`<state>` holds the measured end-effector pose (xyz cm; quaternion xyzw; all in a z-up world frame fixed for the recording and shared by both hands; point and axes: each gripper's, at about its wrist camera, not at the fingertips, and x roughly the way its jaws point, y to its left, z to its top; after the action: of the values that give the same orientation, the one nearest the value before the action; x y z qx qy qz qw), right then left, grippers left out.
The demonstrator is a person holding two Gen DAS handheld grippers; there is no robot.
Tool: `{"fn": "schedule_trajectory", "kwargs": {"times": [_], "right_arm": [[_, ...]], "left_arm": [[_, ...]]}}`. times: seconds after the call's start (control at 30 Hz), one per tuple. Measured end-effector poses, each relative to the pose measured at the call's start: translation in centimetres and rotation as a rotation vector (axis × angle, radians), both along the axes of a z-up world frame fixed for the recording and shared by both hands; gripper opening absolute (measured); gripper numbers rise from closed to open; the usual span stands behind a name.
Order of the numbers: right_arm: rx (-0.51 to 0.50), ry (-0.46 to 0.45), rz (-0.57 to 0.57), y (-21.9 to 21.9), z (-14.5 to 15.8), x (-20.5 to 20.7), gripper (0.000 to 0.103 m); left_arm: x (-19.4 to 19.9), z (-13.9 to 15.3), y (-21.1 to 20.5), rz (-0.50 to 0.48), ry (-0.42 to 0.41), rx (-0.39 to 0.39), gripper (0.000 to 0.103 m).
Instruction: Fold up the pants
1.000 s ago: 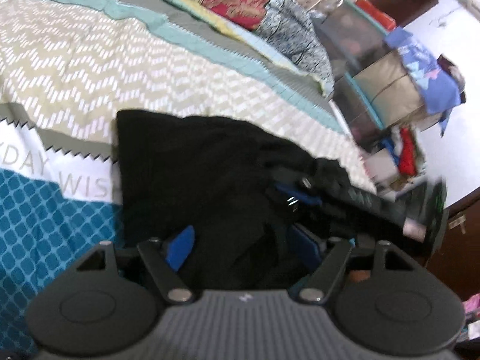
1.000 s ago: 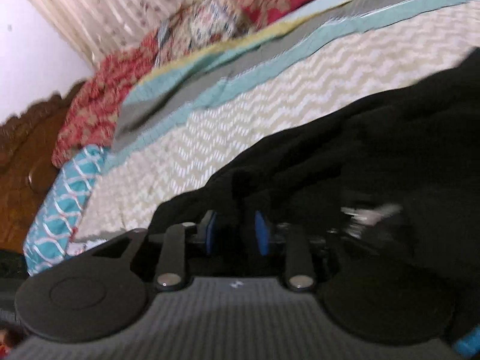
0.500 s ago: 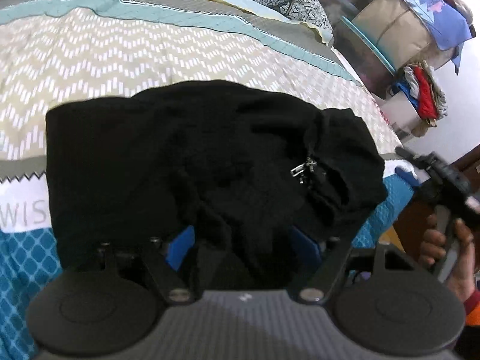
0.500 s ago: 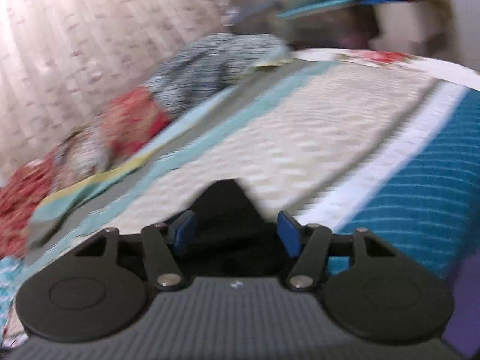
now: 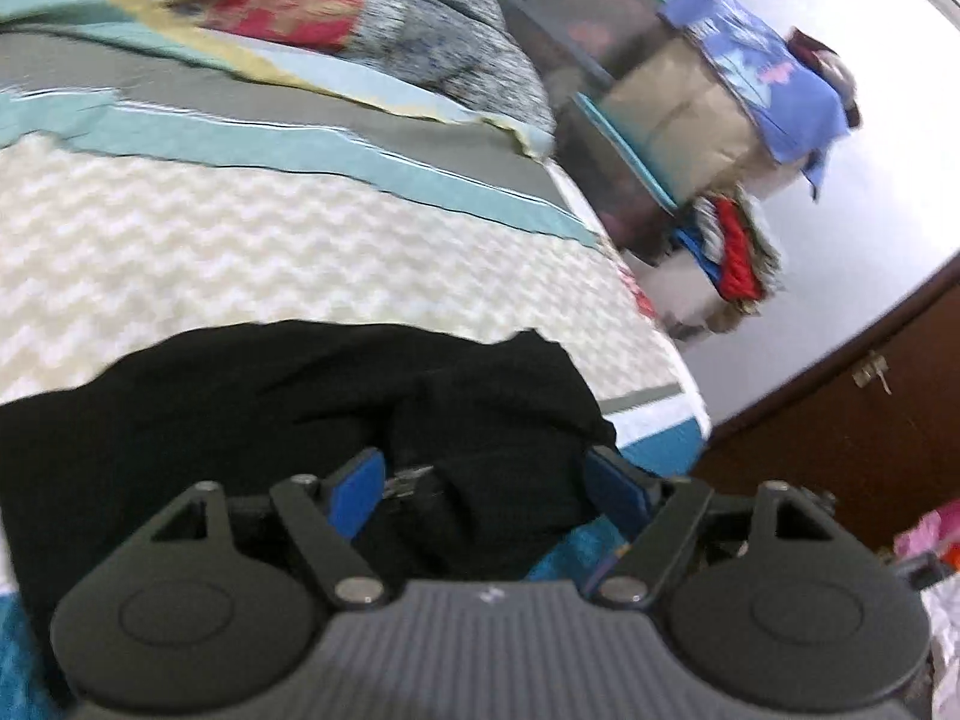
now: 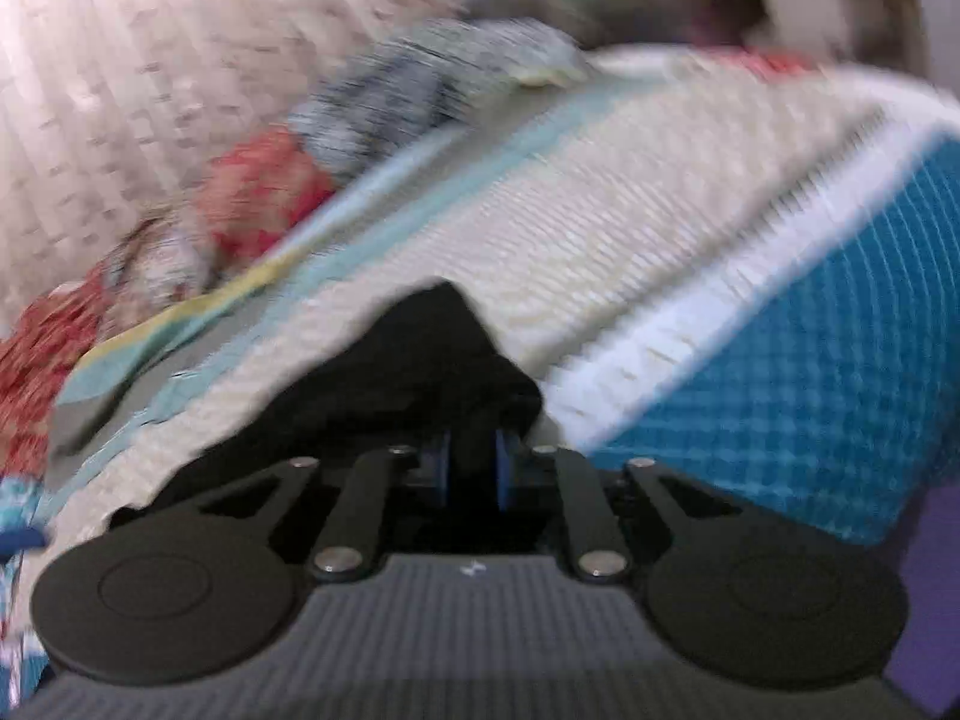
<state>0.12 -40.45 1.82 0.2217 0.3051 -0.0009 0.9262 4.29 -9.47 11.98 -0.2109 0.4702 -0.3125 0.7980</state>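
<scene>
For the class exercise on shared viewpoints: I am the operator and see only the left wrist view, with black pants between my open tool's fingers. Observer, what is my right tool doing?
Observer: The right tool has its fingers drawn close on a fold of the black pants.
Operator: Which part of the pants?
Observer: An edge near the bedspread's white band; exactly which part is too blurred to tell.
Operator: Anything beyond the bed there?
Observer: A pale patterned curtain behind the pillows, which your view lacks.
</scene>
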Motion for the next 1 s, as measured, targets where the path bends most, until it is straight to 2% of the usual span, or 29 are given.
{"fn": "schedule_trajectory", "kwargs": {"times": [0.13,0.2,0.27,0.33,0.37,0.4,0.43,0.53,0.67,0.7,0.77,0.9,0.93,0.97,1.0], "right_arm": [[-0.032,-0.115,0.186,4.7,4.0,-1.8,0.015],[-0.092,-0.148,0.282,7.5,5.1,-2.6,0.015],[-0.161,-0.171,0.37,10.3,5.7,-3.4,0.015],[-0.2,-0.182,0.432,12.4,5.8,-4.2,0.015],[-0.204,-0.189,0.458,13.2,5.9,-4.6,0.015],[-0.204,-0.197,0.477,13.8,6.0,-4.8,0.015],[-0.208,-0.207,0.495,14.4,6.1,-5.1,0.015],[-0.244,-0.22,0.521,15.2,6.1,-5.7,0.015],[-0.169,-0.253,0.593,14.8,6.5,-6.0,0.019],[-0.164,-0.272,0.605,14.8,6.6,-6.2,0.024],[-0.173,-0.305,0.623,15.0,7.0,-6.6,0.053],[-0.176,-0.322,0.642,15.5,6.9,-6.5,0.061],[-0.19,-0.318,0.652,15.9,6.6,-6.4,0.061],[-0.211,-0.294,0.688,16.5,6.1,-6.2,0.052],[-0.225,-0.253,0.727,17.3,5.5,-5.8,0.039]], "left_arm": [[1.8,0.2,-3.3,-0.032,0.024,-0.001,0.092],[2.5,0.0,-4.1,-0.021,0.062,-0.025,0.1],[3.2,-0.2,-4.3,-0.008,0.095,-0.062,0.1],[3.7,-0.6,-4.2,0.004,0.118,-0.087,0.094],[3.8,-0.7,-4.1,0.018,0.118,-0.065,0.067],[3.8,-0.9,-4.1,0.022,0.108,-0.024,0.028],[3.9,-1.0,-3.9,0.019,0.102,0.006,0.016],[3.8,-1.4,-1.4,0.061,0.126,-0.027,0.016],[3.3,-0.6,3.3,0.125,0.114,-0.074,0.016],[2.9,-0.3,4.7,0.142,0.107,-0.087,0.016],[2.0,-0.1,7.4,0.173,0.099,-0.094,0.016],[-0.1,-0.5,12.2,0.245,0.109,-0.1,0.016],[-0.4,-0.9,13.1,0.264,0.119,-0.103,0.016],[-0.8,-1.4,14.0,0.281,0.133,-0.109,0.016],[-1.1,-2.1,14.8,0.298,0.152,-0.122,0.016]]}}
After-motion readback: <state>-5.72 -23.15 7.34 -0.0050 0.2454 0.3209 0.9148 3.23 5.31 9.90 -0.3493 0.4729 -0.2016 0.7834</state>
